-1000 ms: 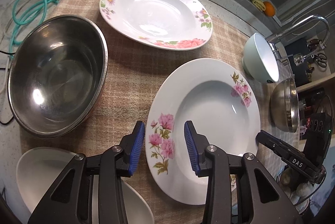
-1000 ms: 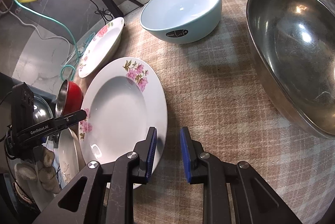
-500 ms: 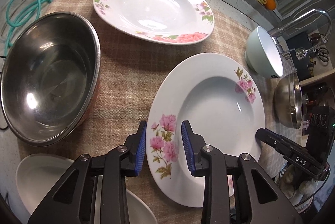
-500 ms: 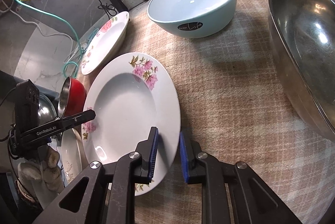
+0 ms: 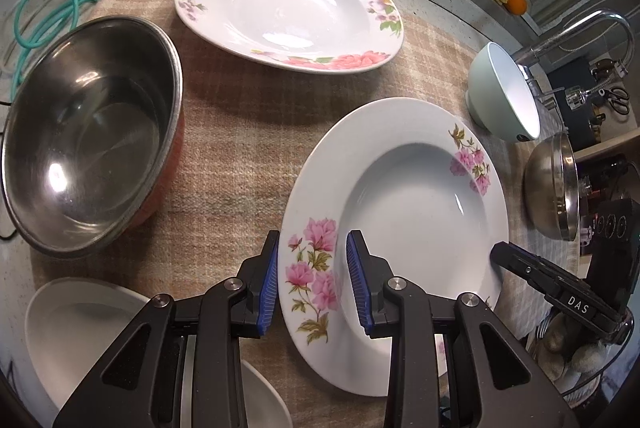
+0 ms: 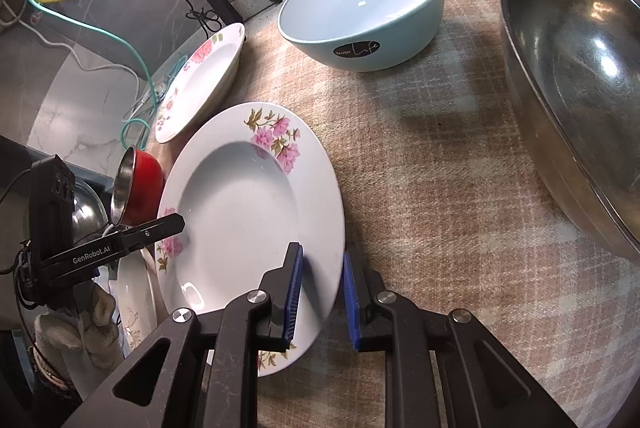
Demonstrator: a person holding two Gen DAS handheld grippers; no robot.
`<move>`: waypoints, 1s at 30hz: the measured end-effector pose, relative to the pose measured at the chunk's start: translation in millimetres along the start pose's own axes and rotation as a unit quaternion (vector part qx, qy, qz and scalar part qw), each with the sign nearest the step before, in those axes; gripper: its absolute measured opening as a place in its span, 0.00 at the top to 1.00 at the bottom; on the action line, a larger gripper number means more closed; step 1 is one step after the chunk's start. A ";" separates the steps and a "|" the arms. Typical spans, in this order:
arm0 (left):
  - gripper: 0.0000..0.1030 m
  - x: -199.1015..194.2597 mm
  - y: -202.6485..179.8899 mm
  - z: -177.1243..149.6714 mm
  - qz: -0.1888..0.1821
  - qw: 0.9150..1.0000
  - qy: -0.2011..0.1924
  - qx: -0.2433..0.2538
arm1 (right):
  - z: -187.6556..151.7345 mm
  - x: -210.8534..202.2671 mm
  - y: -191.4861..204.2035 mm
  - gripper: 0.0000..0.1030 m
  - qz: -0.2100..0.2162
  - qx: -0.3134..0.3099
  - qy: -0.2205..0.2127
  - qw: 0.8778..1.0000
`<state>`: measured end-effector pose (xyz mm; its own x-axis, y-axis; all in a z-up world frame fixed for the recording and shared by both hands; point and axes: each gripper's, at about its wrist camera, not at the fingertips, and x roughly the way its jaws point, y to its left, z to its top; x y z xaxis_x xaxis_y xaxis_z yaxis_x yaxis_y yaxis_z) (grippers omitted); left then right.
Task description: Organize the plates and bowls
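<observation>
Two grippers are on one dish here: the left gripper (image 5: 312, 284) has its blue pads straddling the near rim of the pink-flowered plate (image 5: 416, 195), right over the flower print, its jaws narrowed around the rim after just closing in, though whether they pinch it I cannot tell. The right gripper (image 6: 320, 292) has the opposite edge of that plate between its pads, the inner pad flat against the white rim, the outer one just outside it; a firm grip there I cannot confirm either. The plate sits tilted on the checked cloth (image 5: 240, 115), in the middle of the counter. Beside the left gripper, a plain white dish (image 5: 76, 324) lies low at the near edge. Further out, a steel bowl with a red outside (image 5: 88, 131) stands to the left, a big steel bowl (image 6: 576, 99) to the right. Beyond those, a pale blue bowl (image 6: 368, 7) and a second plate with red roses (image 5: 288, 3) rest at the far side of the cloth.
</observation>
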<state>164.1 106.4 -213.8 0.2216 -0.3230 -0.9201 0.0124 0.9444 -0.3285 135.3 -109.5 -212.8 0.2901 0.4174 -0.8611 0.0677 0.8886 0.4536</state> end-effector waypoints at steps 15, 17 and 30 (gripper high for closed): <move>0.70 1.0 -27.4 -37.7 -0.011 1.000 0.007 -0.004 | -15.6 -23.7 -24.0 0.83 -0.011 0.008 -0.003 1.000; 0.70 1.7 -30.5 -43.7 -0.014 1.000 0.008 -0.006 | -18.4 -27.1 -27.6 0.83 -0.013 0.007 -0.004 1.000; 0.70 2.2 -37.4 -54.1 -0.006 1.000 0.000 -0.013 | -24.3 -30.3 -34.8 0.83 -0.015 -0.003 -0.007 1.000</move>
<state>111.4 67.0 -215.1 0.2224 -0.3344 -0.9158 -0.0097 0.9385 -0.3451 101.0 -148.5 -208.0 0.3006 0.3882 -0.8711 0.0710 0.9018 0.4264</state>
